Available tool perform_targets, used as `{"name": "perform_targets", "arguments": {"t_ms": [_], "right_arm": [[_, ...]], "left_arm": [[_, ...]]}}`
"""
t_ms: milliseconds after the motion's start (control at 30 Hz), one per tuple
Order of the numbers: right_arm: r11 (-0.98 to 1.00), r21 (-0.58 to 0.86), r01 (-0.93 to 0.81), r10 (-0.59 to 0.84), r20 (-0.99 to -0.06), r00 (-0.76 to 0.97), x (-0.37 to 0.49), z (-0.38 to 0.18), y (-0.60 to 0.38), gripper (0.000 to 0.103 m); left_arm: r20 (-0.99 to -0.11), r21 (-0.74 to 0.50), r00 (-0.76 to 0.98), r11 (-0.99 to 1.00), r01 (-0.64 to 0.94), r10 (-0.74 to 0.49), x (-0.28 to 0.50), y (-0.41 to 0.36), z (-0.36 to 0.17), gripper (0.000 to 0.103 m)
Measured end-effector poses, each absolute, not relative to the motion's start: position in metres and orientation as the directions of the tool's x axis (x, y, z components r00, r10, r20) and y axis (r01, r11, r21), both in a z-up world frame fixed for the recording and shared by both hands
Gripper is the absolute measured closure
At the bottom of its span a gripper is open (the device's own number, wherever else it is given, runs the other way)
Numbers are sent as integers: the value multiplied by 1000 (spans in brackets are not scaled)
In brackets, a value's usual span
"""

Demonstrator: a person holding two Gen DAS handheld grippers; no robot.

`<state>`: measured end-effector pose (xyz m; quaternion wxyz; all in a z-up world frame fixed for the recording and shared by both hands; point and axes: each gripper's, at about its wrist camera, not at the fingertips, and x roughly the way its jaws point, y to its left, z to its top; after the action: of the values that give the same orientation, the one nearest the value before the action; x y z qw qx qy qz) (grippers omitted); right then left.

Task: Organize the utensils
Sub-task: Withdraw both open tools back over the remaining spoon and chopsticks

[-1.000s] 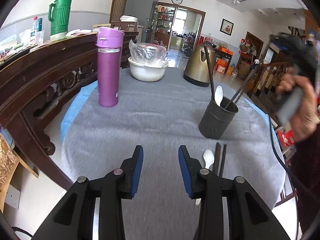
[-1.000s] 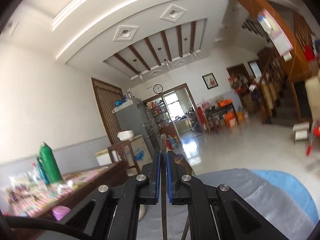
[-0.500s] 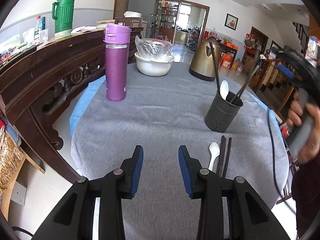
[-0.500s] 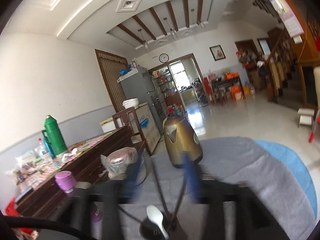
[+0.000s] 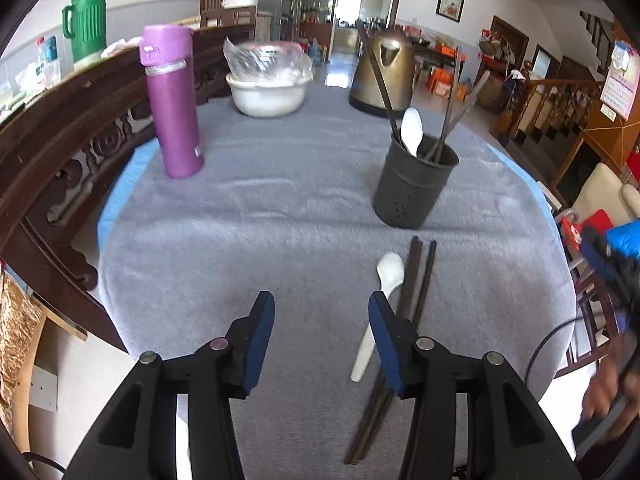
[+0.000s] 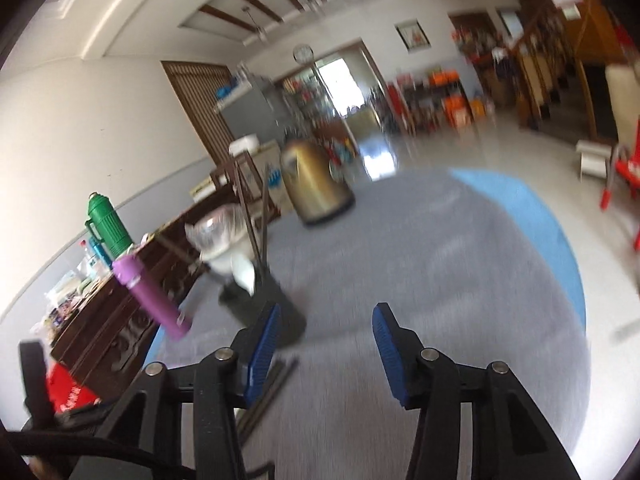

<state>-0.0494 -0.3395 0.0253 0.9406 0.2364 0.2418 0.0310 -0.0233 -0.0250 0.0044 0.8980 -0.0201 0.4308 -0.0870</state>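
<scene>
Chopsticks (image 5: 416, 280) and white spoon (image 5: 384, 284) lay lengthwise just right of the opening, empty left hand-held gripper (image 5: 322, 320), nearer than the closing, empty right hand-held gripper (image 6: 326, 334).

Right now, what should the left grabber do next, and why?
Probably shift the left gripper a little toward the white spoon and lower over its handle. Its jaws are opening with nothing between them, and the spoon and chopsticks lie loose on the cloth just beside its right finger, while the holder already has a spoon and chopsticks inside.
</scene>
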Motion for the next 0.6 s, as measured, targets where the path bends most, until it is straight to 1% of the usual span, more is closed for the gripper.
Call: {"name": "perform_targets", "arguments": {"t_ms": [133, 233, 367, 600], "right_arm": [[864, 501, 45, 239, -487, 840, -67, 0, -338, 53], [869, 494, 28, 258, -501, 826, -72, -9, -333, 53], [872, 490, 11, 276, -508, 816, -63, -5, -322, 53], [897, 442, -29, 293, -542, 787, -50, 3, -289, 53]], "left_arm": [[-783, -87, 605, 988, 129, -148, -23, -27, 1, 53], [-786, -65, 607, 992, 109, -118, -24, -22, 0, 53], [-779, -71, 617, 993, 90, -112, -25, -14, 0, 53], [-741, -52, 663, 994, 97, -104, -32, 1, 2, 52]]}}
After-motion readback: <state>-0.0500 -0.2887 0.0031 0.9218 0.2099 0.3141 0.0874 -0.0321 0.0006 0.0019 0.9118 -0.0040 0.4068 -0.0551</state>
